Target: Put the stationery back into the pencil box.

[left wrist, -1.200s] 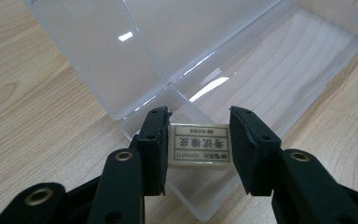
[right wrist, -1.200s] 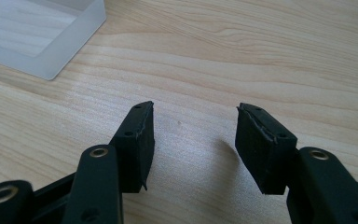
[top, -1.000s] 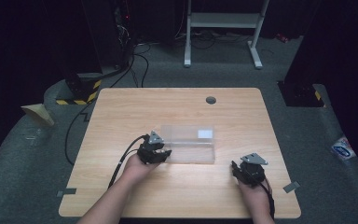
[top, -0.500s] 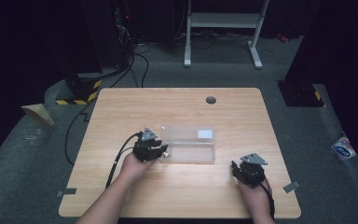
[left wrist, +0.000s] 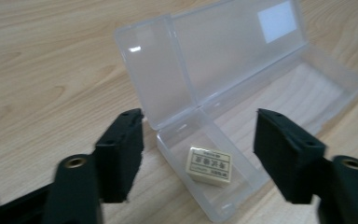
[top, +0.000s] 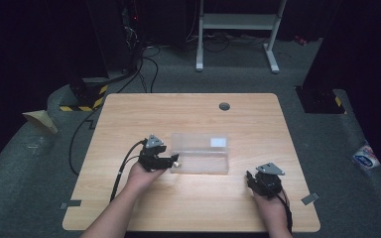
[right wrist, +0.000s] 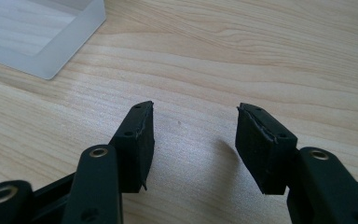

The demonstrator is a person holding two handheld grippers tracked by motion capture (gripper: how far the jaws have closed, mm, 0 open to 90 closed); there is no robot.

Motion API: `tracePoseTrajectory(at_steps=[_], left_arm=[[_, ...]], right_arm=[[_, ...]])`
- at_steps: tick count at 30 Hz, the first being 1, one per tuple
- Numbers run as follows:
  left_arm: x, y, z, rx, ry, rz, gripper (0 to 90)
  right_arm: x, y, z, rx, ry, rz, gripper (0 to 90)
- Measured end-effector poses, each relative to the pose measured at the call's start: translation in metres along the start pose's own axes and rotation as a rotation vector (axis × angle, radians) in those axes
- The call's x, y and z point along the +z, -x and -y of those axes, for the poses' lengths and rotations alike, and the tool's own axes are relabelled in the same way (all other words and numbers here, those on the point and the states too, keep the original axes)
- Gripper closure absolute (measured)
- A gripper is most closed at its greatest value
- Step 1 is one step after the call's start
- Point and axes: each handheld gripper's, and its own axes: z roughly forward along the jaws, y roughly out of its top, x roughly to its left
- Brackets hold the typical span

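The step in hand looks like the release: an eraser (left wrist: 209, 165) lies in the open case (left wrist: 279, 121), at its near end, and the left gripper (left wrist: 198, 144) hangs just over it with its fingers (left wrist: 121, 154) spread and nothing between them. Those fingers have just been opening, so the eraser reads as freshly dropped. The next move probably calls for backing the left gripper clear of the case wall without nudging it, then swinging the lid (left wrist: 223, 51) down onto the tray, likely with a push from behind its far edge.

Nearest in the high view, the right gripper (top: 258, 179) rests on the surface (top: 129, 208), well apart from the case (top: 201, 161), its fingers (right wrist: 135, 144) spread over bare wood and gripping nothing.

The fingers are black blocks with a matt, rubbery face, the right ones slightly ragged at the edges. The eraser is a small cream block, soft-cornered, with a printed label on top. The case is clear, faintly frosted plastic: a long shallow tray with rounded corners, its hinged lid standing open behind it and bearing a white rectangular sticker (left wrist: 276, 21). The surface is pale wood-grain laminate, smooth, with a dark round grommet (top: 223, 106) near the far edge.
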Motion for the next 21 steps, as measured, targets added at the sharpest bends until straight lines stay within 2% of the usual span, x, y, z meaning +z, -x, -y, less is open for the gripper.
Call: tracePoseTrajectory(at_steps=[4,8,15,18,21], left_arm=[[-0.004,-0.004,0.003,0.002,-0.007,-0.007,16.6],[-0.009,-0.007,0.008,0.017,-0.028,-0.047,10.3],[-0.022,-0.016,0.022,0.005,-0.025,-0.114,4.6],[-0.029,-0.022,0.032,0.018,-0.028,-0.142,3.7],[-0.034,-0.03,0.048,0.02,-0.067,-0.164,3.3]], right_arm=[[0.0,0.0,0.0,0.0,0.0,0.0,46.5],[0.0,0.0,0.0,-0.001,0.0,-0.001,46.5],[0.0,0.0,0.0,-0.005,0.001,0.004,46.4],[0.0,-0.001,0.0,-0.006,0.001,0.007,46.4],[0.0,-0.001,0.0,-0.006,0.001,0.008,46.3]])
